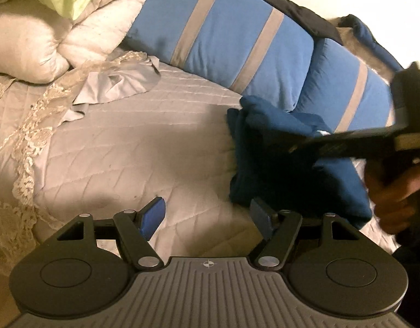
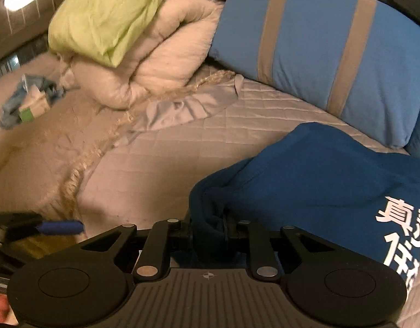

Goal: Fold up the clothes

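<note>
Right wrist view: the right tool (image 2: 210, 232) pinches a bunched edge of the dark blue garment (image 2: 319, 180) lying on the bed (image 2: 160, 164) beside the striped pillow (image 2: 319, 49), apparently to drag it flat; the left tool (image 1: 207, 216) hovers spread and empty nearby.

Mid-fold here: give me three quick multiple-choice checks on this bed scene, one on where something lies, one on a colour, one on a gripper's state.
1. Where does the dark blue shirt lie?
A. on the quilted bedspread, in front of the striped pillow
B. on the green pillow
C. on the floor

2. What colour is the print on the shirt?
A. yellow
B. white
C. red

3. How is the right hand-held gripper?
A. open and empty
B. open around a pillow
C. shut on shirt fabric

Answers: 1 A, it rests on the bedspread beside the pillow; 2 B, white characters show; 3 C, blue cloth is bunched between its closed fingers.
</note>
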The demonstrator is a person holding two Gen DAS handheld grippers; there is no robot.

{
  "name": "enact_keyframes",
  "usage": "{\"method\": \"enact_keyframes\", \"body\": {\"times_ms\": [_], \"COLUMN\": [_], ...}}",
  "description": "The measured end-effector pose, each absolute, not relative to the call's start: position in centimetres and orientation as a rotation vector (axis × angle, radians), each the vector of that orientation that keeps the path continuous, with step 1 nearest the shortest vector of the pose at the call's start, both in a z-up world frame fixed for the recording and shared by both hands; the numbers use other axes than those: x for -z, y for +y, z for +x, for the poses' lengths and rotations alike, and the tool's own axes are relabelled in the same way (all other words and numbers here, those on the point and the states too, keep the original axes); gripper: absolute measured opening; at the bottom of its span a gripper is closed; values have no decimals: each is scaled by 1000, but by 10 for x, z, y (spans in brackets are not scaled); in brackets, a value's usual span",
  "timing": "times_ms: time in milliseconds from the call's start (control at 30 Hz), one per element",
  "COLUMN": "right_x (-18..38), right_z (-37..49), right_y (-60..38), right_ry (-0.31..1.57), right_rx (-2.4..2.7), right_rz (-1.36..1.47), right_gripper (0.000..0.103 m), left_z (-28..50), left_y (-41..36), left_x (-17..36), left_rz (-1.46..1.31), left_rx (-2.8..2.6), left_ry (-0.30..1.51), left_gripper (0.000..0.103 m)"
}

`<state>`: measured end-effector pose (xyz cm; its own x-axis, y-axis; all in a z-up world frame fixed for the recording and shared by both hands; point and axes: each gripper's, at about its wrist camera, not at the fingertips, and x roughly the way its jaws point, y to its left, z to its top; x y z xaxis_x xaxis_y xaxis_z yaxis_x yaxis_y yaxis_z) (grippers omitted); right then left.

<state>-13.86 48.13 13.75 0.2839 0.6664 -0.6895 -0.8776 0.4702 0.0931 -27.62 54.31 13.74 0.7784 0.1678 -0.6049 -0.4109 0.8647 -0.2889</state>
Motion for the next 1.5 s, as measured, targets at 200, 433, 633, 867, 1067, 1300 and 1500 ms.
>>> {"method": "enact_keyframes", "body": {"times_ms": [200,433,633,867,1067,1300,1500], "right_x": [-128,-163,-157,-124,-111,-105,-104], "right_z": [-132,-112,-90,-78,-74,-59,-55], "right_y": [474,396,328,285,261,240,232], "right_ry": [783,631,626,672,686,732,743], "right_rx": [-1112,-966,-792,-675,-646,-656,-660], "right_rz": [-299,-219,-165,-105,-51,116,190], "right_gripper": [74,103,103,103,103,103,103], "left_z": [-268,-243,-193,-131,-105,-102,-106], "left_y": [538,542,537,530,544,578,605], "left_x": [-140,-147,-161,-150,-130,-108,-86], "left_rz": [-407,-400,-303,-208,-285,-513,-755], "left_rx": [-291,-255,-208,-190,-143,-74,11], "left_ry": [594,576,612,724,852,913,892], "left_gripper": [68,68,69,69,69,79,79]}}
